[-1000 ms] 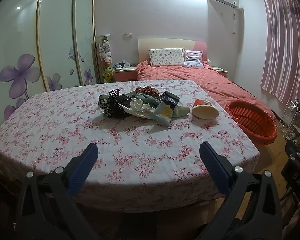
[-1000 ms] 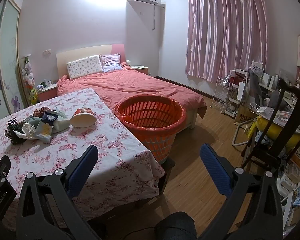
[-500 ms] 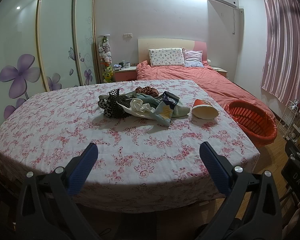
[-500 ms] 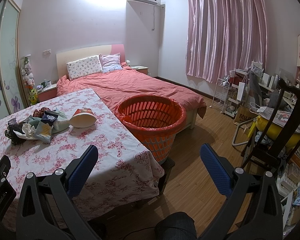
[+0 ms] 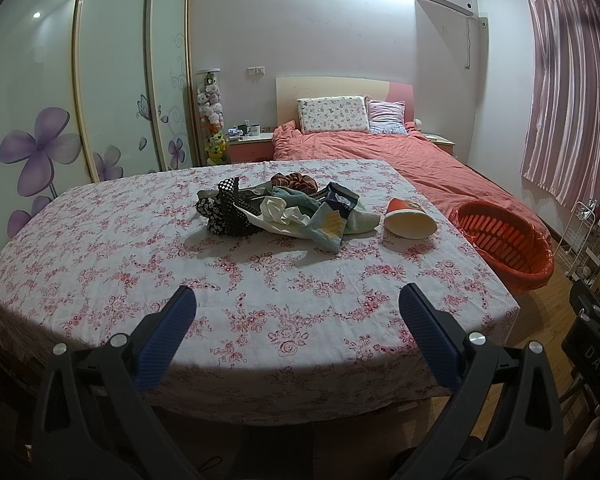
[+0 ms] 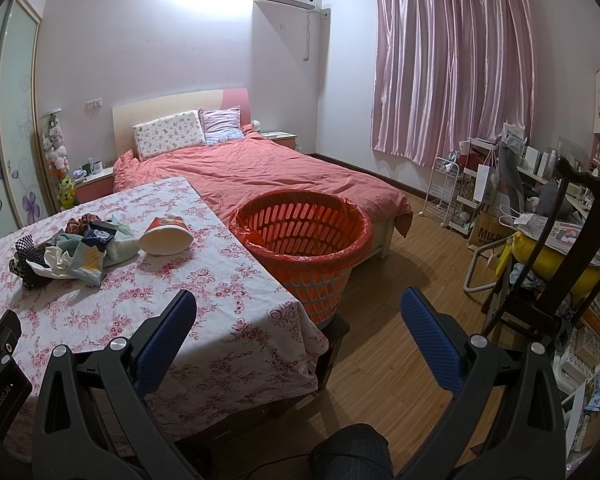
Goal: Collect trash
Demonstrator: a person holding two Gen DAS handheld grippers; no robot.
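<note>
Next to nothing has changed over the last second: in both views the trash, the basket and our tongs sit where they were, so we judge the collecting has not yet begun and we are still lining up. Our left tongs (image 5: 296, 312) hang wide open and empty over the near part of the counter (image 5: 100, 248), whose floral cloth carries all the litter. The trash pile (image 5: 284, 212) lies near the middle of the far half: a black dotted wrapper (image 5: 224, 216) at its left, crumpled white paper (image 5: 280, 210) in the centre, a blue and yellow snack bag (image 5: 334, 220) toward the right, and a brown crinkled piece (image 5: 294, 180) behind. Just right of the pile, apart from it, a paper cup (image 5: 410, 220) lies on its side with its open mouth toward us. Our right tongs (image 6: 298, 312) are also spread wide and hold nothing, hovering near the counter's right corner and pointing toward the red basket (image 6: 300, 248). That basket stands off the counter's right edge, between it and the bed (image 6: 260, 176), lined with a red bag; what we see of its inside looks empty. So every piece remains to be carried over, and the cup, nearest the basket, seems the easiest first pick.
</note>
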